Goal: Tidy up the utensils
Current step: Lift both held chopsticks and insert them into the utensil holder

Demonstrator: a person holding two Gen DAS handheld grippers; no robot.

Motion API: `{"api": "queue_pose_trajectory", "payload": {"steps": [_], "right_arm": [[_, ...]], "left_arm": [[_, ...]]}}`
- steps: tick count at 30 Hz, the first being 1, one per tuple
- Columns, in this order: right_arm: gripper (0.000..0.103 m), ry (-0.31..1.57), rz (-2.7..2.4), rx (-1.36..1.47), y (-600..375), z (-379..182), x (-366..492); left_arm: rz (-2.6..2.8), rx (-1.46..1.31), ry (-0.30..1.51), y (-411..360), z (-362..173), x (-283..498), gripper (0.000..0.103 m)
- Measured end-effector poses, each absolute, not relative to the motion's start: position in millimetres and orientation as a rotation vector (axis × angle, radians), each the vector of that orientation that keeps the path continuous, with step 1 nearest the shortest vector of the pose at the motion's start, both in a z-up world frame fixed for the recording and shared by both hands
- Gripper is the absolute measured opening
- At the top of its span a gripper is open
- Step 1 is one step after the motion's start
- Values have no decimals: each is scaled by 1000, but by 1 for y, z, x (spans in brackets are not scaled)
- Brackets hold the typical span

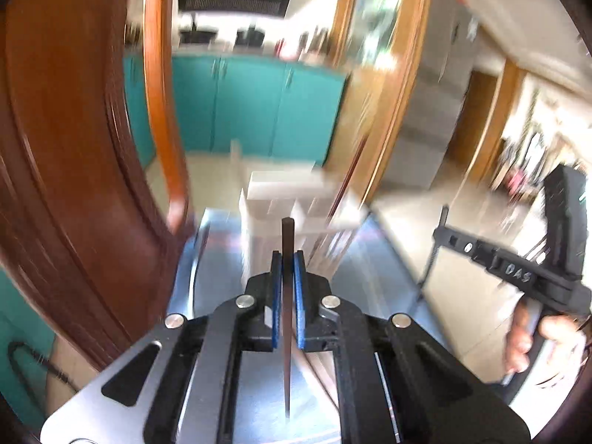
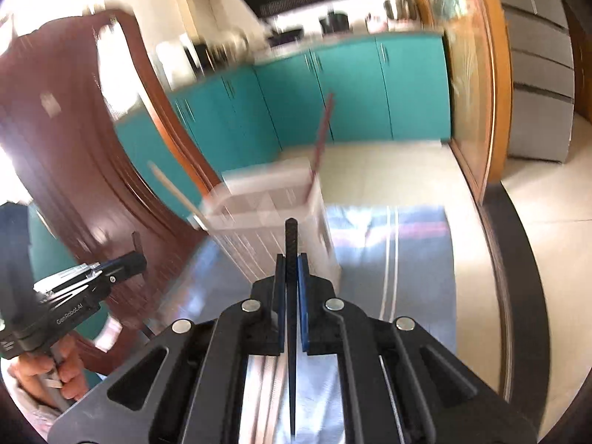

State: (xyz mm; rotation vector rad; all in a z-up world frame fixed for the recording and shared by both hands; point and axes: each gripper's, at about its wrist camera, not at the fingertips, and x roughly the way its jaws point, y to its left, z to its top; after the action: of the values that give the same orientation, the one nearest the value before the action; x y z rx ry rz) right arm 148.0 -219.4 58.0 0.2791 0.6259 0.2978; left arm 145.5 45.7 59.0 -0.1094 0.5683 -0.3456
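A dark chopstick [image 1: 287, 259] stands clamped between the blue pads of the left gripper [image 1: 288, 259], low in the middle of the left wrist view, its blunt end poking up past the fingertips and its tapered tip running back toward the camera. The right gripper [image 2: 291, 259] is likewise clenched on a second dark chopstick [image 2: 291, 244], low centre in its own view. Just beyond both sits a blurred white utensil holder [image 2: 273, 214] with compartments, resting on a blue striped cloth [image 2: 418, 244]; a reddish stick [image 2: 322, 133] and a pale one [image 2: 174, 192] lean out of it. Teal cabinets [image 2: 333, 88] fill the upper middle, and a brown wooden door [image 1: 66, 140] fills the left. A person's hand [image 1: 536, 340] grips the right gripper's handle at the right edge of the left wrist view.
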Motion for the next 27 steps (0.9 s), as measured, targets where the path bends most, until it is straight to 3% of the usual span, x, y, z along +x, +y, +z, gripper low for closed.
{"api": "queue_pose_trajectory", "payload": {"steps": [7,11,20,27], "right_arm": [[7,234,286,376,-236,160,114],[7,79,169,377,-232,174,126],[7,228,108,322,-208,113,186],[7,273,110,270,-195,97,195]], "left_arm": [[-305,-217,238,65,152,138,7],[-146,-214,159,60,145,166,7],[-154,-385,233,78,107,216,7],[-127,-342,297,71,71,227,7]]}}
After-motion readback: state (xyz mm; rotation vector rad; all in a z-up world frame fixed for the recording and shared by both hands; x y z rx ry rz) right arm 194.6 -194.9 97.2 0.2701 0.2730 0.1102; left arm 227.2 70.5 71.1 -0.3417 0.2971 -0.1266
